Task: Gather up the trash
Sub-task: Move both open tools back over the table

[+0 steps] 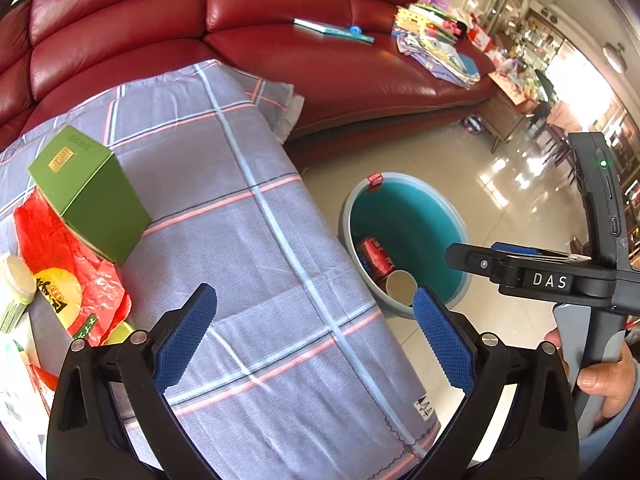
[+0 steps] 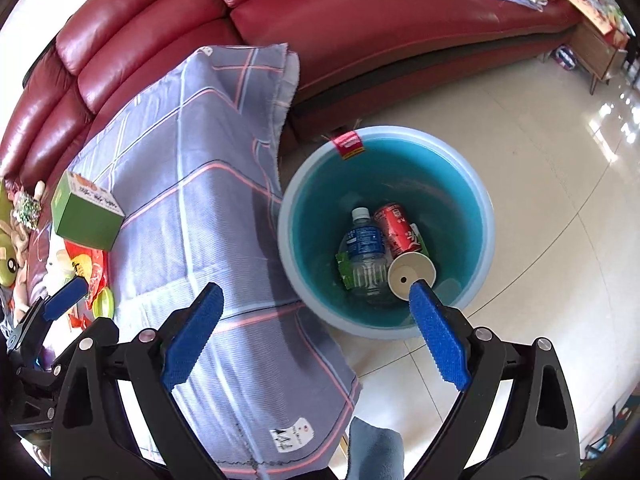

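A blue bin (image 2: 476,208) stands on the floor beside the cloth-covered table (image 2: 208,216). It holds a plastic bottle (image 2: 366,254), a red can (image 2: 398,230) and a paper cup (image 2: 412,276). The bin also shows in the left wrist view (image 1: 424,216). My right gripper (image 2: 316,304) is open and empty above the bin's near rim. My left gripper (image 1: 316,308) is open and empty over the table. A green box (image 1: 90,194) and a red plastic bag (image 1: 68,264) lie at the table's left. The right gripper also shows in the left wrist view (image 1: 472,258).
A red leather sofa (image 1: 160,20) runs behind the table, with a book (image 1: 334,30) and a heap of papers (image 1: 432,40) on it. A glossy tiled floor (image 2: 540,160) surrounds the bin. More wrappers and a white lid (image 1: 18,276) lie at the table's left edge.
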The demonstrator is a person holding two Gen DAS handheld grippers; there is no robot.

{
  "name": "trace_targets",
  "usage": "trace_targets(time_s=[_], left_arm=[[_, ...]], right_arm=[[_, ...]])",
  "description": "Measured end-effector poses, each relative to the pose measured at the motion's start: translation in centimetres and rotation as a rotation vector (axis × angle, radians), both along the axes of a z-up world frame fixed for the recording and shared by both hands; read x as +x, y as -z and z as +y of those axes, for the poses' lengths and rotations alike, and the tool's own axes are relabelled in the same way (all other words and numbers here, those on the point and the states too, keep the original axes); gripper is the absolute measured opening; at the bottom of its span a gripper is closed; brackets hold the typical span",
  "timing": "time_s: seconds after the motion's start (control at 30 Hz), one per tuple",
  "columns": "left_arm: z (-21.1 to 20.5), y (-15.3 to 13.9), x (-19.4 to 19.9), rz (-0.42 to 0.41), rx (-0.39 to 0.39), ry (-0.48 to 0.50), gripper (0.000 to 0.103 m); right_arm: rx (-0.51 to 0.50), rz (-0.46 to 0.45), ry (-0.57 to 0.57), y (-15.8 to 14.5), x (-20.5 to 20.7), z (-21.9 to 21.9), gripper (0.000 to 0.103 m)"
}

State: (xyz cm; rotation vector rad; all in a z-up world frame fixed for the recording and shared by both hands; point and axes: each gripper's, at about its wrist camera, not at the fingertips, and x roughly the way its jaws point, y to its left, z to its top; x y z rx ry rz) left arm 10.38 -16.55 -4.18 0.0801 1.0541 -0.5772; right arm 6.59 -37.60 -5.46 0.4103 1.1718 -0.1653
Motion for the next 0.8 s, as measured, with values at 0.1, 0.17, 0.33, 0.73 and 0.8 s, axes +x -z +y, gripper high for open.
trace_targets(time_s=[0.1,0.17,0.33,0.73,0.8], left_arm=[[2.3,-0.3,-0.2,-0.004,-0.015,-0.026,0.099],[3.8,-0.4,-0.3,-0.008,-0.023,-0.049,0.099],[8.4,-0.5,-0.3,-0.016,-0.022,-0.112,0.099],[21.5,-0.1,1.5,-0.011,0.02,-0.321,0.099],[23.3,0.1,2.0,-0.008,0.03,-0.35,0.099]], right_arm=[[-0.014,-0.002,-0.033,-0.6,0.5,2.0,0.09],[-0.025,-0.004,-0.061,-0.9,0.9,3.6,0.09],[-0.042,-0.005,-0.145,-1.4,2.7,7.9,0.09],[-0.102,-0.022,-0.379,-2.9,8.1,19.7,0.09],[-0.114,-0.027,-0.411,-3.1,8.9,21.1,0.09]])
